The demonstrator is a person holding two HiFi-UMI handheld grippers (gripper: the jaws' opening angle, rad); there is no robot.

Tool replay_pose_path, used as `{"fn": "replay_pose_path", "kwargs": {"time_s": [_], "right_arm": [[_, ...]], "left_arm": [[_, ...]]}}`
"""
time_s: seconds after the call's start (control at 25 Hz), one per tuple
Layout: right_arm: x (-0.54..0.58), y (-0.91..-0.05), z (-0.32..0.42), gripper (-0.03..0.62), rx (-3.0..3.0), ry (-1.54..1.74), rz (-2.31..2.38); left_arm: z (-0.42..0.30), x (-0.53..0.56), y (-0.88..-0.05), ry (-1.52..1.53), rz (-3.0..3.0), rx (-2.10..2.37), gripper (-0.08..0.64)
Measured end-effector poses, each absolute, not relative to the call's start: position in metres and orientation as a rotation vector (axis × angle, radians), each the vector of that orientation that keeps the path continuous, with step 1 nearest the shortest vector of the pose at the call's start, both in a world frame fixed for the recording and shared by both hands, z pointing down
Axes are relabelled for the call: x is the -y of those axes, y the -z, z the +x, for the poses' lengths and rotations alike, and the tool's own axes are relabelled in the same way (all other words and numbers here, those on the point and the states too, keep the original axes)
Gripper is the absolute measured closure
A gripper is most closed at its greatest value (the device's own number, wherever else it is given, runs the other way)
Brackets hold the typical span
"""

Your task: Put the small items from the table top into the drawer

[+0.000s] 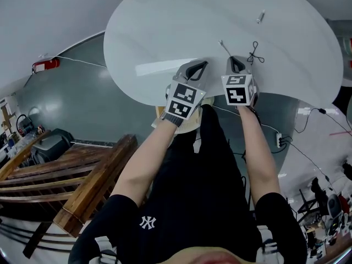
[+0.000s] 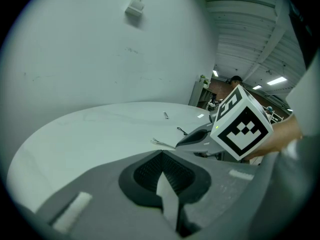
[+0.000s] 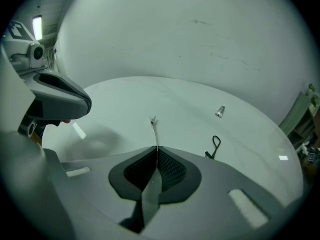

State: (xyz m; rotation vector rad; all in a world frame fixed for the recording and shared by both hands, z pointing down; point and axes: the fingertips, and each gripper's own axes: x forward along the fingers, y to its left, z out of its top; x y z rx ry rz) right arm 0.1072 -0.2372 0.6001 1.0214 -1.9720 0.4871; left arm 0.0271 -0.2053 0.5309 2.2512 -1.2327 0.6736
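The person stands at the near edge of a round white table (image 1: 165, 26), both bare forearms stretched forward side by side from black short sleeves. The hands are hidden behind the marker cubes.

The left gripper (image 1: 197, 68) is canted so that its cube sits turned and its nose leans toward the other gripper. It reaches just over the table's rim. In the left gripper view its jaws (image 2: 161, 156) are pressed together with nothing between them.

The right gripper (image 1: 237, 62) points straight ahead, a little farther onto the table top. In the right gripper view its jaws (image 3: 156, 151) are also closed. A thin silver metal rod (image 3: 154, 131) runs straight out from the seam between them, its near end pinched there. Its far, forked tip lies out over the white surface.

Just right of that rod lies a small black looped cord (image 1: 254, 54), apart from the gripper. Well beyond both, toward the table's far side, a small silver cylindrical piece (image 1: 260, 17) lies alone. All three small items are on or over the table top. No view shows the drawer clearly.
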Motion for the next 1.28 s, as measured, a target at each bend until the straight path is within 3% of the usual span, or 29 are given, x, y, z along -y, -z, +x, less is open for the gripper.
{"fn": "replay_pose_path", "kwargs": {"time_s": [0.52,1.28], "right_arm": [[0.201,-0.562,0.086,0.561,2.089,-0.512,1.056],[0.063,-0.537,0.028,0.56,2.147,-0.474,1.013]], "left_arm": [[0.016,0.171,-0.521,-0.62,2.253,1.258,0.56],[-0.049,0.063,-0.503,-0.571,2.249,1.33,0.56]]}}
